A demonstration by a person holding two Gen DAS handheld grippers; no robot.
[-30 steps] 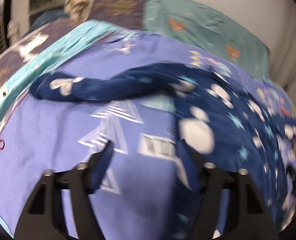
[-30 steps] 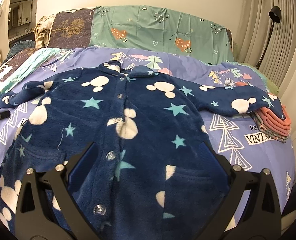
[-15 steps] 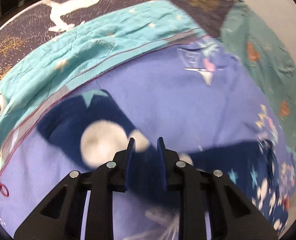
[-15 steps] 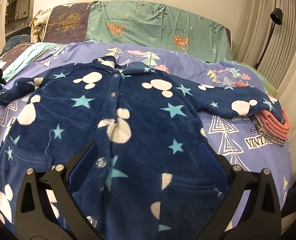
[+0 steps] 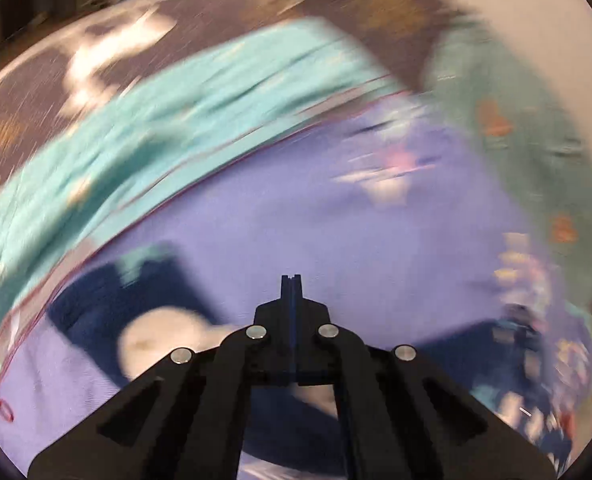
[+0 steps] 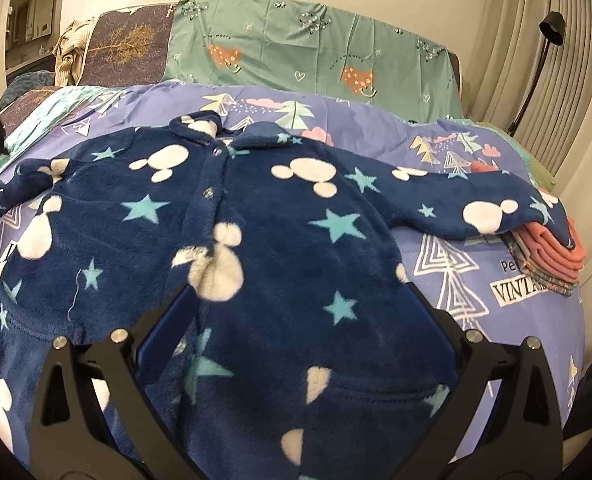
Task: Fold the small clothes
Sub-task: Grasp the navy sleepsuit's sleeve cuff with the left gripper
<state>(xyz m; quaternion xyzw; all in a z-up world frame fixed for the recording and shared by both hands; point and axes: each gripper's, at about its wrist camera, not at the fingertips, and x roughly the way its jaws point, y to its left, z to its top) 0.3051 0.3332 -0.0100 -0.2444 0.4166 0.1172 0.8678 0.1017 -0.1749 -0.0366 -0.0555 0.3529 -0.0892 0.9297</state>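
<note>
- Left gripper (image 5: 290, 280): jaws clenched on the sleeve (image 5: 144, 320); thin pinch may slip.
- Right gripper (image 6: 296, 320): jaws released above the fleece suit (image 6: 264, 240), spread flat on the bed (image 6: 515, 312).

Printed words on the bedspread

In the right wrist view, the lilac tree-patterned bedspread (image 6: 507, 320) carries a white box with dark capitals reading "VINTA", cut off by the stack of folded coral and patterned cloths (image 6: 551, 260); just above it "Pe" begins another word. The left wrist view is too blurred to read.
</note>
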